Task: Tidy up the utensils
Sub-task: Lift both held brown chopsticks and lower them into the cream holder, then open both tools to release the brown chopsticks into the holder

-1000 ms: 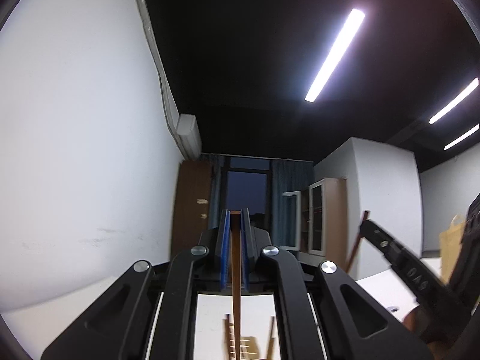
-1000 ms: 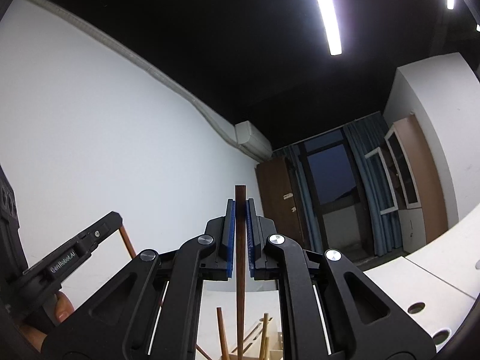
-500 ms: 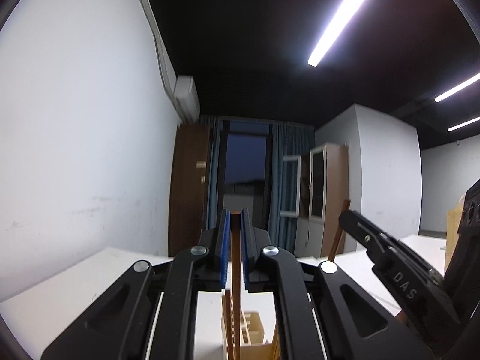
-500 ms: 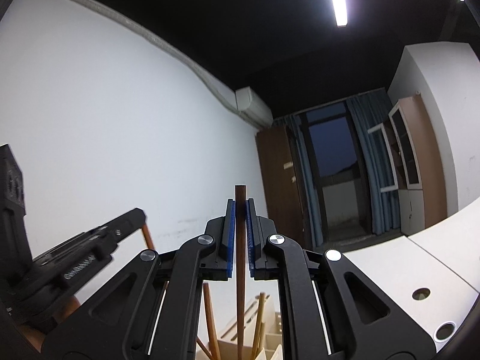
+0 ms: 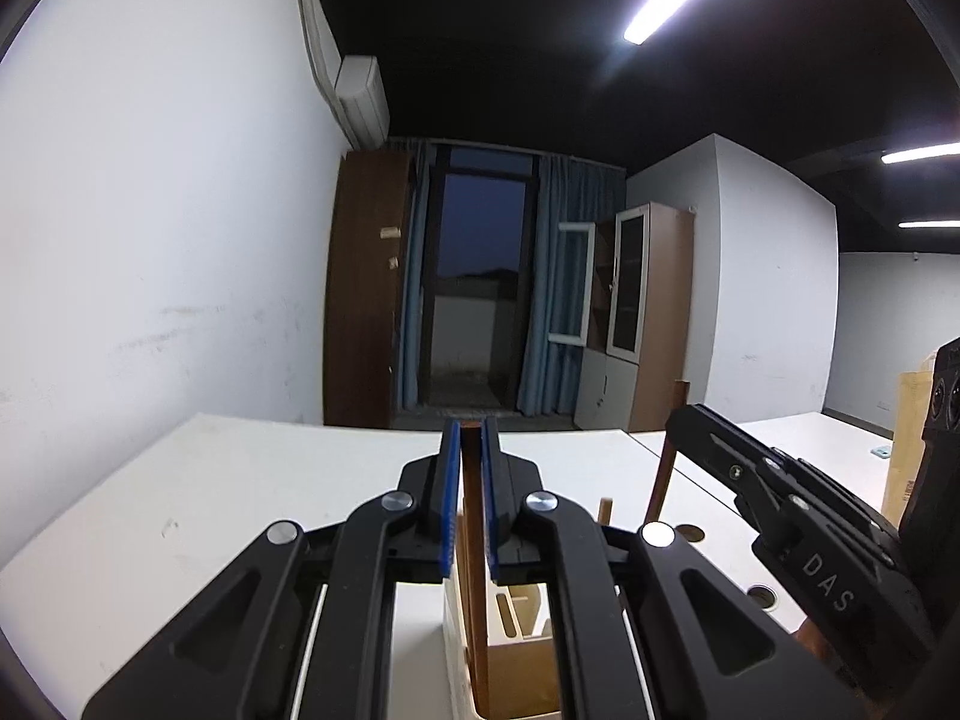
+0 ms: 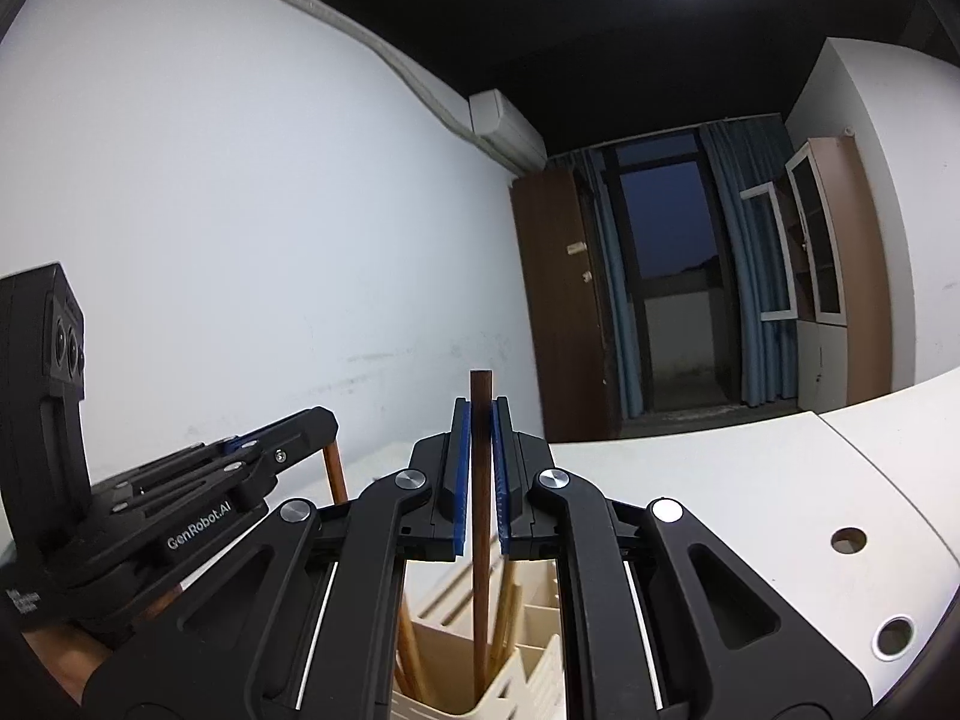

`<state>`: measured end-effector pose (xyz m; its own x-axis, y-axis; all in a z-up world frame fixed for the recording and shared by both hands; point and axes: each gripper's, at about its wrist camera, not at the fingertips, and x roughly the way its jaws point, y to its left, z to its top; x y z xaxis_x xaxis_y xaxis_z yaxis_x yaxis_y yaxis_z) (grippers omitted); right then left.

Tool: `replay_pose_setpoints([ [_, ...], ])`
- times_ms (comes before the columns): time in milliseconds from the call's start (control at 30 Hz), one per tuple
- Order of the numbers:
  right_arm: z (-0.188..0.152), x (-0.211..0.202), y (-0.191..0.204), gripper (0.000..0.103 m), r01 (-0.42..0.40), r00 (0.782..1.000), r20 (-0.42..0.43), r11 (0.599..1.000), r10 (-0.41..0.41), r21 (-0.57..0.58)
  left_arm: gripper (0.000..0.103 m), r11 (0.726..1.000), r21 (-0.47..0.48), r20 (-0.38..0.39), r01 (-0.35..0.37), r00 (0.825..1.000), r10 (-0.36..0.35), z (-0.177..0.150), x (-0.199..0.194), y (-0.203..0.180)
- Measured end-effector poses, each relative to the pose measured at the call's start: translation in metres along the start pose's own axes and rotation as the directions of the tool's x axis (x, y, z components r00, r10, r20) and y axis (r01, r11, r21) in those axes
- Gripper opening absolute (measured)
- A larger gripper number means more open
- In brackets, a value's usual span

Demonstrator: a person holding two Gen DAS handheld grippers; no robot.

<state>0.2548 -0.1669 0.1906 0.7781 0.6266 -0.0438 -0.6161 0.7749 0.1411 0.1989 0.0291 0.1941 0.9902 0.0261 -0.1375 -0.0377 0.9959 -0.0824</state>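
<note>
Lowering both sticks takes care: left gripper (image 5: 471, 480) clamps a brown chopstick (image 5: 474, 570) upright, right gripper (image 6: 479, 468) another chopstick (image 6: 480, 510); the cream utensil holder (image 6: 540, 648) sits just below the fingertips, so keep each vertical over its compartment

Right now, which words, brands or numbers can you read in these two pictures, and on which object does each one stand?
"DAS": white letters on the black body of the right gripper, seen from the left wrist.
"GenRobot.AI": white letters on the black body of the left gripper, seen from the right wrist.
A small white label at the lower left edge of the right wrist view is too small to read.
</note>
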Motion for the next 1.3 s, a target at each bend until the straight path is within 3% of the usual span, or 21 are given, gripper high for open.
replay_pose_setpoints([
  [367,-0.001,-0.002,-0.002,0.007,0.006,0.999,-0.053,1.000,-0.006,0.002,0.007,0.999,-0.034,-0.053,0.021,0.998,-0.022,-0.004,0.009,0.009],
  [433,-0.001,-0.007,-0.005,0.009,0.008,0.999,-0.053,1.000,-0.008,0.011,0.021,0.999,-0.045,-0.067,0.023,0.997,-0.026,-0.004,0.010,0.012],
  [500,-0.002,-0.010,-0.004,0.010,0.012,0.998,-0.054,1.000,-0.011,0.012,0.027,0.998,-0.055,-0.061,0.027,0.998,-0.030,-0.004,0.008,0.016],
  [833,0.001,-0.021,-0.001,0.010,0.044,0.997,-0.064,0.999,-0.044,0.007,0.027,0.998,-0.062,-0.048,0.016,0.999,-0.019,0.003,-0.005,0.024],
  [1033,0.001,-0.027,0.006,0.016,0.055,0.995,-0.083,0.999,-0.055,-0.003,0.027,0.999,-0.038,-0.060,0.011,0.998,-0.013,0.002,-0.020,0.016],
  [1100,0.001,-0.028,0.008,0.023,0.061,0.994,-0.094,0.998,-0.062,-0.008,0.027,1.000,-0.030,-0.069,0.005,0.998,-0.007,0.001,-0.025,0.016],
  [1200,0.000,-0.030,0.015,0.024,0.076,0.989,-0.122,0.997,-0.079,-0.027,0.035,1.000,-0.013,-0.080,0.001,0.997,-0.002,0.000,-0.031,0.015],
  [1300,-0.001,-0.032,0.019,0.024,0.079,0.987,-0.139,0.996,-0.082,-0.033,0.035,1.000,0.002,-0.089,-0.014,0.996,0.014,-0.003,-0.038,0.015],
])
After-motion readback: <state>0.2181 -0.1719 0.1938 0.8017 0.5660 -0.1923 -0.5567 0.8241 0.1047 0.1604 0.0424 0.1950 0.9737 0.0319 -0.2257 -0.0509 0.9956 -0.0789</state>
